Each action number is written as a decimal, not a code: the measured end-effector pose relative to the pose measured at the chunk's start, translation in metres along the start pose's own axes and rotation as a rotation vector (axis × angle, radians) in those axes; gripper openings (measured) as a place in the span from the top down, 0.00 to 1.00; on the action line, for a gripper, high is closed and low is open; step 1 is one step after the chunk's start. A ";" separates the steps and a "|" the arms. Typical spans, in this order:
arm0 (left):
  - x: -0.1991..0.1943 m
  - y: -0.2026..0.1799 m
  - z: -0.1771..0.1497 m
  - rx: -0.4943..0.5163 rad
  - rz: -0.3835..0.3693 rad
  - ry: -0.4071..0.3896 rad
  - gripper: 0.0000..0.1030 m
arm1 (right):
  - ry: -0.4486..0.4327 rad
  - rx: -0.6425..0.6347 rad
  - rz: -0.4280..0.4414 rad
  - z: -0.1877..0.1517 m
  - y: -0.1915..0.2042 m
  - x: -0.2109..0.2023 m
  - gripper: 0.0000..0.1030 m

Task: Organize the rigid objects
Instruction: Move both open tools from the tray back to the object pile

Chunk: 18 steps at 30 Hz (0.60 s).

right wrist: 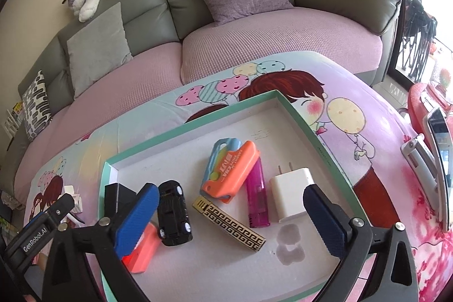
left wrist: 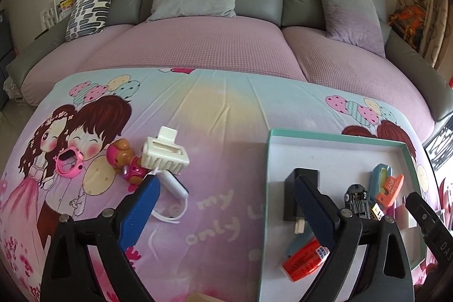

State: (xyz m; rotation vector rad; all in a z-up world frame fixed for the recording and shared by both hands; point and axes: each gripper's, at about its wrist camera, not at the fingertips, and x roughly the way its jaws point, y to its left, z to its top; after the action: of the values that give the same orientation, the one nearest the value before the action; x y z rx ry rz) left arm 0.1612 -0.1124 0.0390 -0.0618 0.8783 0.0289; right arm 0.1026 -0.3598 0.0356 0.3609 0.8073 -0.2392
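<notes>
**Box half filled, four toys yet to gather**

While both grippers hang over the cartoon bedsheet [left wrist: 226,109], neither grips anything: the left gripper [left wrist: 226,205] has its fingers spread wide with only sheet and box edge between them, and the right gripper [right wrist: 229,214] stands equally spread above the box's contents.

Sorted things lie loose in the teal-rimmed box [right wrist: 198,118], presumably dropped there one by one: a black toy car [right wrist: 173,212], an orange case [right wrist: 230,171], a purple lighter [right wrist: 256,197], a white charger plug [right wrist: 291,193] and a gold patterned bar [right wrist: 229,225].

Only the left wrist view shows what remains out on the sheet, left of the box: a white claw clip [left wrist: 165,153], a puppy figure [left wrist: 126,164], a pink ring toy [left wrist: 68,162] and a white corded capsule [left wrist: 177,186] (nearest the left fingers, so likely next).
</notes>
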 end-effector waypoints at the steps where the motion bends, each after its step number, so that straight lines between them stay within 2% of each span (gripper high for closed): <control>1: 0.000 0.004 0.000 -0.011 0.006 0.000 0.07 | -0.004 -0.004 0.011 0.000 0.004 0.000 0.00; 5: -0.001 0.026 0.002 -0.054 0.045 0.000 0.07 | 0.010 -0.068 0.100 -0.006 0.031 0.004 0.00; 10: -0.004 0.060 0.003 -0.119 0.119 -0.002 0.07 | 0.027 -0.132 0.171 -0.016 0.063 0.009 0.00; 18: -0.010 0.115 0.000 -0.217 0.194 -0.006 0.07 | 0.049 -0.224 0.207 -0.032 0.104 0.013 0.00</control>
State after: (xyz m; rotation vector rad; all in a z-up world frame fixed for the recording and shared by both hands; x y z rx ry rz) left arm 0.1488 0.0022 0.0421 -0.1793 0.8702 0.3060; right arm 0.1263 -0.2532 0.0286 0.2375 0.8294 0.0537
